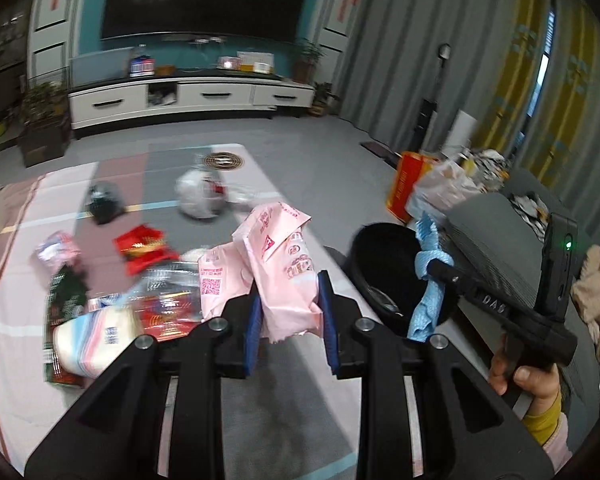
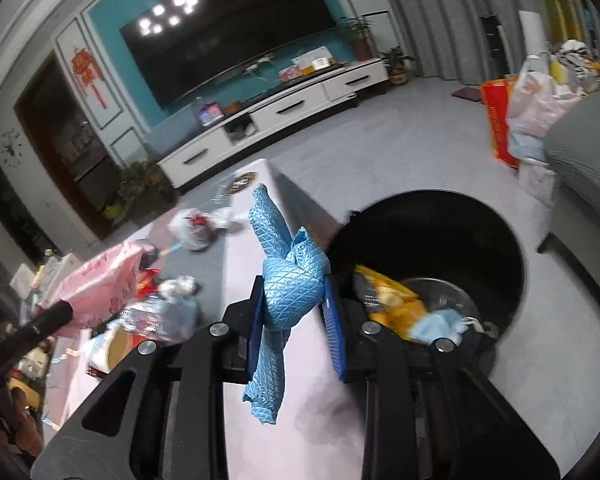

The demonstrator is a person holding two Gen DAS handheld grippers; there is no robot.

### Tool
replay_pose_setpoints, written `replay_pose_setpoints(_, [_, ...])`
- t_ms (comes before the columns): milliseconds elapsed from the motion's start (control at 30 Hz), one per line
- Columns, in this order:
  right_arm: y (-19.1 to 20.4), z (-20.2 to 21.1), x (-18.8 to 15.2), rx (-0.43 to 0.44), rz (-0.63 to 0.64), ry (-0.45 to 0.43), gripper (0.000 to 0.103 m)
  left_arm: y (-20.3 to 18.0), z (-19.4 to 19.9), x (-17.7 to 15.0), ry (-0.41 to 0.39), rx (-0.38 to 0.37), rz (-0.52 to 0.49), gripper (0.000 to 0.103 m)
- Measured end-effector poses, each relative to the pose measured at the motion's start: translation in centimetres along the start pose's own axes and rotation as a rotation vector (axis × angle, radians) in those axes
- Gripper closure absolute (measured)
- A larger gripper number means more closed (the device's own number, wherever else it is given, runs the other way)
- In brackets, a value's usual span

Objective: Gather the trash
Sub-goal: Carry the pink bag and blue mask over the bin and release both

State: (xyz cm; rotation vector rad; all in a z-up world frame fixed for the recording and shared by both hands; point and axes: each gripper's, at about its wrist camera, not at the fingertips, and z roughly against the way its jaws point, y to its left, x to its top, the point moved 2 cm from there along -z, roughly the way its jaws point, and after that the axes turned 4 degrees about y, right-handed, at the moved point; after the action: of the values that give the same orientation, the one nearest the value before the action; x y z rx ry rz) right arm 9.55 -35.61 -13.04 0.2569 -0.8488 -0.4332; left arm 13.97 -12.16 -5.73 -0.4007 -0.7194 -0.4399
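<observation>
My left gripper (image 1: 290, 322) is shut on a crumpled pink plastic bag (image 1: 276, 256), held above the table near its right edge. My right gripper (image 2: 296, 320) is shut on a knotted light-blue cloth (image 2: 290, 280), which hangs beside the table edge next to a black trash bin (image 2: 440, 240). The bin (image 1: 384, 256) stands on the floor to the right of the table and holds yellow and blue scraps (image 2: 400, 308). In the left wrist view the right gripper (image 1: 440, 270) shows with the blue cloth (image 1: 430, 280) over the bin's rim. More trash lies on the table: a red wrapper (image 1: 142, 248) and a white bag (image 1: 200, 194).
A pink-striped table (image 1: 292, 412) carries several wrappers, a black lump (image 1: 104, 202) and a dark green packet (image 1: 66, 292). A grey sofa (image 1: 496, 240) stands at right, with bags (image 2: 516, 112) on the floor beyond it. A TV cabinet (image 1: 188, 96) lines the far wall.
</observation>
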Motion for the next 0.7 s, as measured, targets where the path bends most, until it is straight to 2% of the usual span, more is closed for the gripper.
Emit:
replay_pose_setpoints(167, [-3.7,0.8,-0.3,-0.03,-0.082,-0.019,0.074,-4.9,-3.3,0.7,0.06,-0.084,-0.072,0.076])
replay_pose_setpoints(367, [-7.5,0.6,-0.5,-0.017,-0.186,-0.029,0.074,-10.1,-9.1,2.1,0.165,-0.194,-0.151,0.075])
replay_pose_setpoints(500, [-9.4,-0.1,0.2,-0.018,-0.232,-0.04,0.074,-12.5,-12.4,2.4,0.209,-0.212,-0.165,0.075])
replay_pose_setpoints(567, [-10.1,-0.4,0.5,-0.021,-0.247,-0.041,0.073,-13.4,-14.1,2.7,0.229,-0.212,-0.171,0.068])
replay_pose_setpoints(600, [-10.6,-0.8,0.8,-0.02,-0.261,-0.036,0.069,-13.5,-14.7,2.9,0.235,-0.211,-0.171,0.06])
replay_pose_setpoints(667, [-11.1,-1.2,1.0,-0.012,-0.282,-0.029,0.066,-13.8,-15.7,3.1,0.237,-0.197,-0.17,0.051])
replay_pose_setpoints(700, [-11.6,-1.6,1.0,-0.011,-0.295,-0.025,0.06,-13.9,-16.0,3.2,0.237,-0.189,-0.171,0.047])
